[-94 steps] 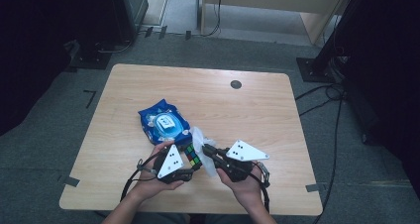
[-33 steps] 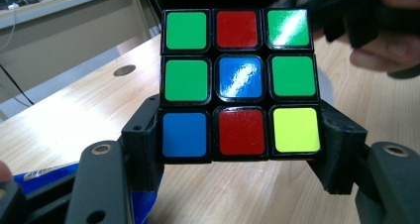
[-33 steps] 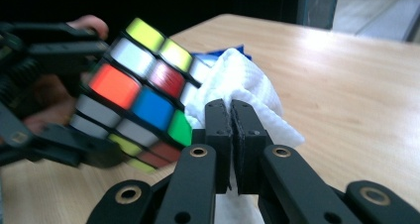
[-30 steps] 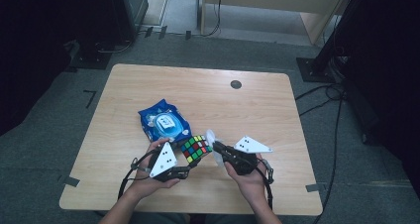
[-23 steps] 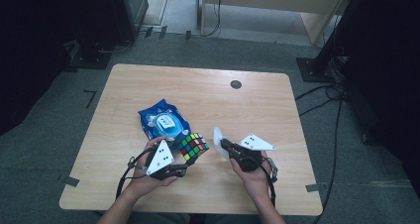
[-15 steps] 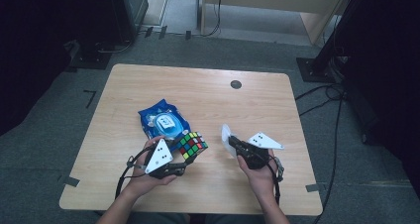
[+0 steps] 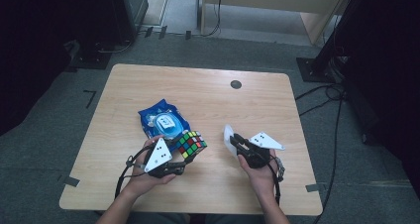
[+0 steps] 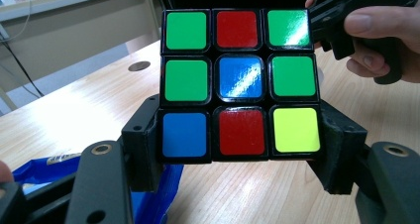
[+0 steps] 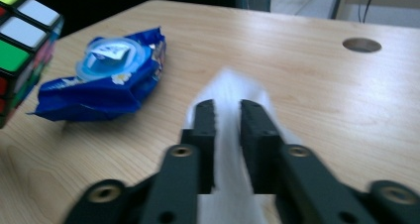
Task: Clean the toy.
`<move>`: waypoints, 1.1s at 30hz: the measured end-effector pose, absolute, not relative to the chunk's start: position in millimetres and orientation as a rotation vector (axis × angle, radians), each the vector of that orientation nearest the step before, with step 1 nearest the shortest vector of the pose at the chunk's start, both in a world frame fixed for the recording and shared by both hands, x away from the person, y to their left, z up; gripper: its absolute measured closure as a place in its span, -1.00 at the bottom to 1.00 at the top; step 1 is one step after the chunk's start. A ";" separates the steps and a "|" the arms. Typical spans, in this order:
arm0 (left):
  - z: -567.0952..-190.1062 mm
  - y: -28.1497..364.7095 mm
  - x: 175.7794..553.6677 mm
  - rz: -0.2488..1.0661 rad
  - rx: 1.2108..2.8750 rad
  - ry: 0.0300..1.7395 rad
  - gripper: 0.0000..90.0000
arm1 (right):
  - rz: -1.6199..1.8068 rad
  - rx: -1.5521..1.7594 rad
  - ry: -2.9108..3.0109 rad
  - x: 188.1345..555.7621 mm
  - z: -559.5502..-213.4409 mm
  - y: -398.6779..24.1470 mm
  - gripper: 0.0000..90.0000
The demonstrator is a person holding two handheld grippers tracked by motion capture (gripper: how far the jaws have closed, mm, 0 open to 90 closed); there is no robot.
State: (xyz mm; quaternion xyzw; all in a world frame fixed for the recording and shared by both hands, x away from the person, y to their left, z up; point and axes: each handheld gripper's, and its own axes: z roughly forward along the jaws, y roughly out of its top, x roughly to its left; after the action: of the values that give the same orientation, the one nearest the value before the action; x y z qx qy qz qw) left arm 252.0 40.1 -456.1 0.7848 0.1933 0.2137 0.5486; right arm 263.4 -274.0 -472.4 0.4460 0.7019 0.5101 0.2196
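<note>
Near the front edge of the table (image 7: 124,194), left of centre: left gripper (image 7: 171,160) clamped on the puzzle cube (image 7: 190,144), jaws pressing its lowest layer from both sides, cube held up off the wood and tilted. Forearm comes in low from the front edge, hand wrapped round the grip. Blue wipes pack (image 7: 163,123) lies flat just behind the cube.

Right of centre, same edge: right gripper (image 7: 236,143) angled toward the far left, white wipe (image 7: 228,136) between its jaws. Those jaws have just been opening; a narrow gap shows, the wipe looks slack in it. Hands well apart.

Reading: wiping of the cube looks paused or finished, wipe being let go. Next move calls for wider jaws and a clean lift away.
</note>
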 end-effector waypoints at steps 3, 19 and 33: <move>-454.8 41.9 253.4 0.498 1.854 0.474 -0.24 | 1.458 1.156 1.951 262.4 -471.5 -269.9 0.28; -447.0 50.4 265.3 0.370 1.825 0.596 -0.24 | 1.575 0.537 1.996 245.7 -482.4 -215.7 -0.45; -443.2 38.9 265.2 0.259 1.837 0.654 -0.24 | 1.429 0.394 1.904 237.1 -488.2 -194.0 -0.50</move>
State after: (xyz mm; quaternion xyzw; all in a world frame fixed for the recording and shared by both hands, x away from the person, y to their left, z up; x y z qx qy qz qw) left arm 265.2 38.9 -443.2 0.7775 0.2766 0.1096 0.5541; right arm 237.1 -194.0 -488.2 0.1525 0.7372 0.5533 0.3565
